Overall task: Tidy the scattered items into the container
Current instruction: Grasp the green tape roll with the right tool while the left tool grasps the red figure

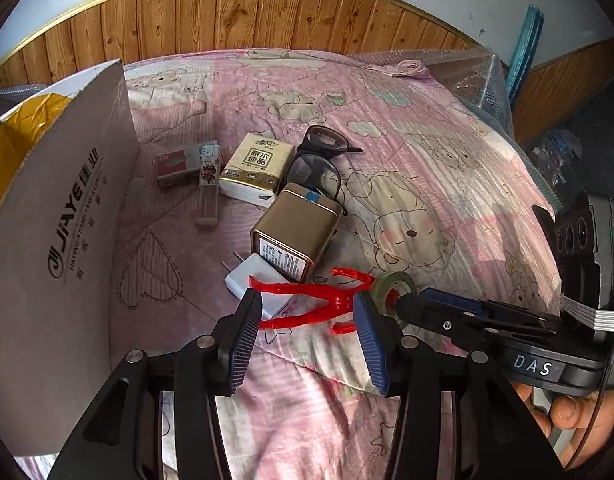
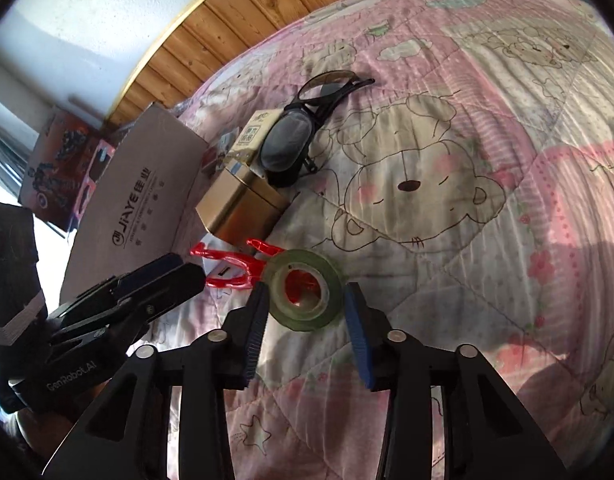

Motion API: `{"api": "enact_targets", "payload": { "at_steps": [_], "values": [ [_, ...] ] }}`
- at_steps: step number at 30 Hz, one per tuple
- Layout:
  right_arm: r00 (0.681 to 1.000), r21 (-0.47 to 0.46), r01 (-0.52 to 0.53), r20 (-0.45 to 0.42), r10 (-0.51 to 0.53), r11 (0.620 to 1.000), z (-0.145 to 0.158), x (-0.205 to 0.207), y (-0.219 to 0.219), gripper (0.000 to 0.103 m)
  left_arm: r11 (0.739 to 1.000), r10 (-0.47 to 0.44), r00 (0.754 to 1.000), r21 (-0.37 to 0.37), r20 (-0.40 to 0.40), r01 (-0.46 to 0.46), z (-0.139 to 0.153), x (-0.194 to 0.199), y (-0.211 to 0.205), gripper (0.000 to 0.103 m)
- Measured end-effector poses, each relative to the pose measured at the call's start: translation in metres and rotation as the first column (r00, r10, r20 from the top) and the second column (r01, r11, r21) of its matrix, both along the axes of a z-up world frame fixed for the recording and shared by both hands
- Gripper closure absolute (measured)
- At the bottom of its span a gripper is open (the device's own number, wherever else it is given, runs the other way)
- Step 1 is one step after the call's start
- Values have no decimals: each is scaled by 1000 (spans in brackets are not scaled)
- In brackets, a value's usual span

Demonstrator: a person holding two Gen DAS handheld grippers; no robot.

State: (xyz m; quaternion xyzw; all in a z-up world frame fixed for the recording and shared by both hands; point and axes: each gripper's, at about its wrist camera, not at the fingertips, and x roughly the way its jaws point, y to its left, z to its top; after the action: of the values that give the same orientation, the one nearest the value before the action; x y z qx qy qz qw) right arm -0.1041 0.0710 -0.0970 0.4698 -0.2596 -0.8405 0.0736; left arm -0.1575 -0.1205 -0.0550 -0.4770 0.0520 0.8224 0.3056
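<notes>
A red plastic figure [image 1: 307, 306] lies on the pink quilt between the fingers of my left gripper [image 1: 307, 312], which is open and straddles it. Beside it lies a greenish tape roll [image 2: 307, 294], flat on the quilt between the fingers of my open right gripper [image 2: 307, 300]. The two grippers sit side by side: the right gripper [image 1: 411, 300] enters the left wrist view from the right, and the left gripper [image 2: 187, 270] enters the right wrist view from the left. The cardboard box [image 1: 55, 240] stands open at the left, its flap up.
Beyond the grippers lie a gold tin [image 1: 297, 228], a white charger [image 1: 255, 284], a tissue pack [image 1: 255, 168], black glasses [image 1: 319, 160], a small card box [image 1: 175, 164] and a clear lighter [image 1: 209, 196]. A wooden headboard [image 1: 247, 12] runs behind the bed.
</notes>
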Motion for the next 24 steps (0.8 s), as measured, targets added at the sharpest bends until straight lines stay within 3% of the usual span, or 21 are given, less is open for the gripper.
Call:
{"api": "enact_targets", "payload": {
  "at_steps": [1,4,7,10,12,14,16,19,22,24],
  "values": [
    [1000,22,-7,9,6,1000,-2,0,1,91,1000,-5,1000,7,23,4,-8,-2,2,54],
    [999,52,29,15,-30,998,-1,7,14,91,999,-19,997,34,73,17,-21,2,5,52],
    [997,136,78,3,-80,988,8,16,30,91,983,-150,956,139,251,118,-29,21,18,52],
    [994,180,105,-8,-105,978,13,23,45,91,979,-195,961,97,197,178,-15,41,30,52],
    [994,173,112,-17,-111,978,15,26,53,91,982,-186,978,57,97,181,1,45,35,51],
    [995,161,104,-21,-102,981,16,26,56,89,981,-196,980,-7,-41,195,16,46,42,44],
    [995,136,99,-30,-96,986,14,25,57,86,970,-238,964,-72,-122,230,16,42,51,33],
    [996,121,86,-33,-82,989,10,18,53,64,945,-311,942,-151,-125,291,-7,24,57,33],
    [998,99,61,-34,-58,993,5,9,49,63,923,-350,937,-174,-15,342,-42,7,62,34],
    [998,83,47,-34,-44,995,1,3,46,60,932,-338,941,-144,-22,332,-46,8,59,36]
  ]
}}
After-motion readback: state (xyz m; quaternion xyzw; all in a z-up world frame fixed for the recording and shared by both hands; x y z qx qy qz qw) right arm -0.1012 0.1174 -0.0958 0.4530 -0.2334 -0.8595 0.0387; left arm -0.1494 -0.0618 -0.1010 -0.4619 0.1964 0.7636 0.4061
